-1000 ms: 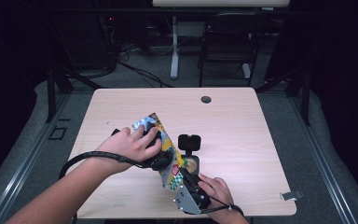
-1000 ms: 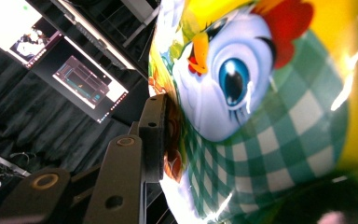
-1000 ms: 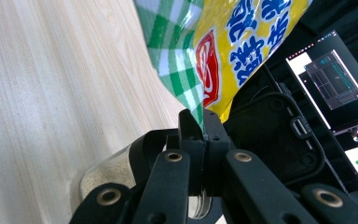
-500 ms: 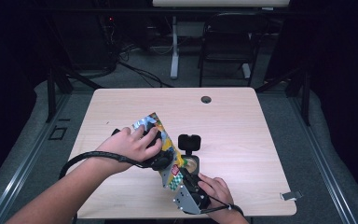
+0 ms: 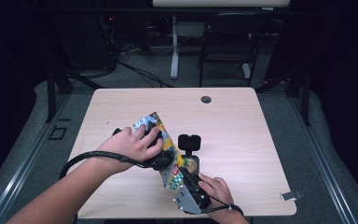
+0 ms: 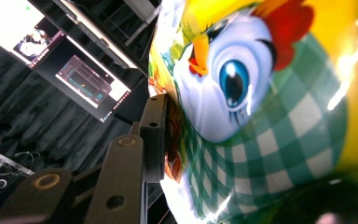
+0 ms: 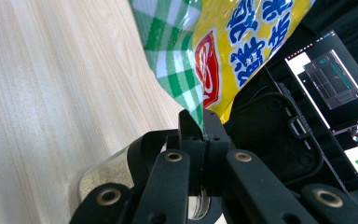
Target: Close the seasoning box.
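A yellow snack bag (image 5: 157, 132) with green checks and a cartoon chicken is held tilted above the wooden table (image 5: 242, 126). My left gripper (image 5: 164, 157) is shut on the bag's body; in the left gripper view one pad (image 6: 154, 135) presses on the bag (image 6: 261, 116) and the other jaw is hidden behind it. My right gripper (image 5: 180, 176) is shut on the bag's lower corner (image 7: 199, 122). Below that corner stands a small clear jar (image 5: 192, 164) holding pale grains (image 7: 103, 179), with its black flip lid (image 5: 189, 141) standing up.
A round cable hole (image 5: 206, 99) sits near the table's far edge. A small metal clip (image 5: 291, 196) hangs at the right front edge. A chair (image 5: 226, 46) and desk legs stand beyond the table. Screens (image 6: 91, 81) glow in the dark background.
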Tool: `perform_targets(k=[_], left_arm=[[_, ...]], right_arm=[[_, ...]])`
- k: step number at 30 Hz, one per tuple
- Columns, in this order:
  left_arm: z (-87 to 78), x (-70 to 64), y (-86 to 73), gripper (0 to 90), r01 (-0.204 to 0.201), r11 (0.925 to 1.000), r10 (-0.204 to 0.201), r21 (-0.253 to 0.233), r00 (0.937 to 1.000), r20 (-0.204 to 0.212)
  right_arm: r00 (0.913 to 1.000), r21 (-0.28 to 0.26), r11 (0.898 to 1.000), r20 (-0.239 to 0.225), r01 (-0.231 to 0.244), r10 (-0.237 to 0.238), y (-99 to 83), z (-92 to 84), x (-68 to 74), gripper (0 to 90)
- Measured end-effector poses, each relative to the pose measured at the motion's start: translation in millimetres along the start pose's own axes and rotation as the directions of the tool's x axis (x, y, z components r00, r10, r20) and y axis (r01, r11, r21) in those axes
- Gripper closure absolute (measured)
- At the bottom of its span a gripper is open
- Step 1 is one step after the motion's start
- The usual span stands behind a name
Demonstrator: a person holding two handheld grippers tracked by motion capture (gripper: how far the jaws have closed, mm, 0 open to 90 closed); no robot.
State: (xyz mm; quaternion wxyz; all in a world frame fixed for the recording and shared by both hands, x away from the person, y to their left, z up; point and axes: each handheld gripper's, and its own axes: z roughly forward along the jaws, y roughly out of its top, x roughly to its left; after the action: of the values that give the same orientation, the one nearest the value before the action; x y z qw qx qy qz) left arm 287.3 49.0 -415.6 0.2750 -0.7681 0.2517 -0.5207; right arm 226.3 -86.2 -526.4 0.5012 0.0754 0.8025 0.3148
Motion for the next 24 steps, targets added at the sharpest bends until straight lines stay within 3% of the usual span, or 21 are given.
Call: perform_targets(k=[24], left_arm=[[-0.7,2.8,0.3,65.5,-0.012,0.9999,0.012,0.005,0.9999,-0.001]], right_arm=[[0.9999,-0.012,1.000,0.006,-0.009,0.009,0.1,0.2,-0.5,89.5]])
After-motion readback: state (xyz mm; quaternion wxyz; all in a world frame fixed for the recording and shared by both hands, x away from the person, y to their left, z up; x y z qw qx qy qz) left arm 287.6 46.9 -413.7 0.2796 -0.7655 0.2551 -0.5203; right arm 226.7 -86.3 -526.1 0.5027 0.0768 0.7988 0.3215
